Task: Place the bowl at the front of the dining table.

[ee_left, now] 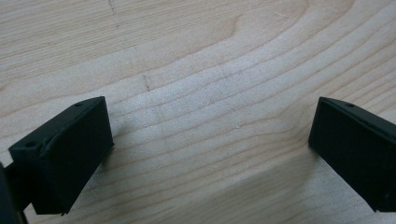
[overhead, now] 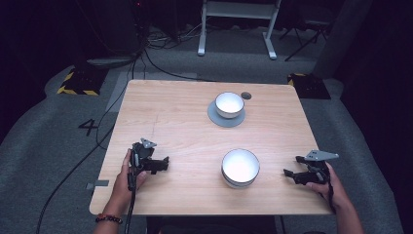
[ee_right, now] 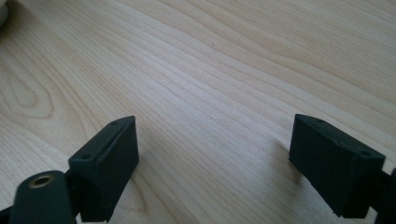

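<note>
L claw point(overhead: 163, 163) sits on the table point(overhead: 175, 126) at the near L side, jaws spread wide w/ nothing btwn them, just bare wood in the left gripper view point(ee_left: 210, 130). The near bowl point(overhead: 240, 167) is off to its R, well apart, roughly midway btwn the two claws. Risk here: if the L claw sweeps in low & fast, a jaw probably clips the bowl wall & shoves it sideways instead of straddling the rim.

Beyond the near bowl, farther from both claws, a smaller bowl point(overhead: 229, 104) sits on a grey plate point(overhead: 214, 117); a small dark disc point(overhead: 246, 95) lies just beside the plate. A stack like that likely slides or tips if nudged.

R claw point(overhead: 290, 174) rests near the R edge, also wide open & empty point(ee_right: 210, 140); the near bowl is to its L, near but not touching. Smooth rim + a one-sided pinch = bowl may tilt or slip out on lift.
</note>
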Available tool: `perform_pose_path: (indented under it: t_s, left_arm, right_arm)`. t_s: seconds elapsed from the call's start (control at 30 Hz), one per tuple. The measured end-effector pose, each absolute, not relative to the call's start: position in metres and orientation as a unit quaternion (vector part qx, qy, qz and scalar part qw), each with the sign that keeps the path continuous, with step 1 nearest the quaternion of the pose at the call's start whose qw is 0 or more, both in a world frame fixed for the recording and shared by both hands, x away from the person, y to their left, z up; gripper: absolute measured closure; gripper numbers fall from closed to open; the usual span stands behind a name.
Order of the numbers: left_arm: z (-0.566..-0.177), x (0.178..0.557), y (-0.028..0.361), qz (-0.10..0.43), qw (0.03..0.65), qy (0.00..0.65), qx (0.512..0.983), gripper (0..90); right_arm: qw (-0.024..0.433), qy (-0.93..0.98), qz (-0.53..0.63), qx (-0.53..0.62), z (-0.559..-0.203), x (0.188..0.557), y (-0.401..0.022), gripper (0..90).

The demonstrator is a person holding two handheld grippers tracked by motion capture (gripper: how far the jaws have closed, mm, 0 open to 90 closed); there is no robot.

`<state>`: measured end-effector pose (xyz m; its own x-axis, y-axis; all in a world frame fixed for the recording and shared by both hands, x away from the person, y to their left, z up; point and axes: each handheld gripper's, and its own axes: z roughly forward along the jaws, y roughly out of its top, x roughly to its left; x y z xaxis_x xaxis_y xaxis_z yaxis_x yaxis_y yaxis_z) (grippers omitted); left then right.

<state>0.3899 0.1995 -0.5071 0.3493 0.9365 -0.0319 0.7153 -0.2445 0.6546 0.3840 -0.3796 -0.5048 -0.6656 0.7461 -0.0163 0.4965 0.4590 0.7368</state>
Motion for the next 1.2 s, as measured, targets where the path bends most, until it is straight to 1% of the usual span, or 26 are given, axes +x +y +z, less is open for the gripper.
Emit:
perform_pose_path:
  t_s: [1.2]
  left_arm:
    - [-0.5068, 0.3902, 0.1994, 0.187, 0.294, 0.539, 0.767, 0.0]
  right_arm:
    - [0.174, 0.839, 0.363, 0.366, -0.505, 0.3843, -0.3784, 15.9]
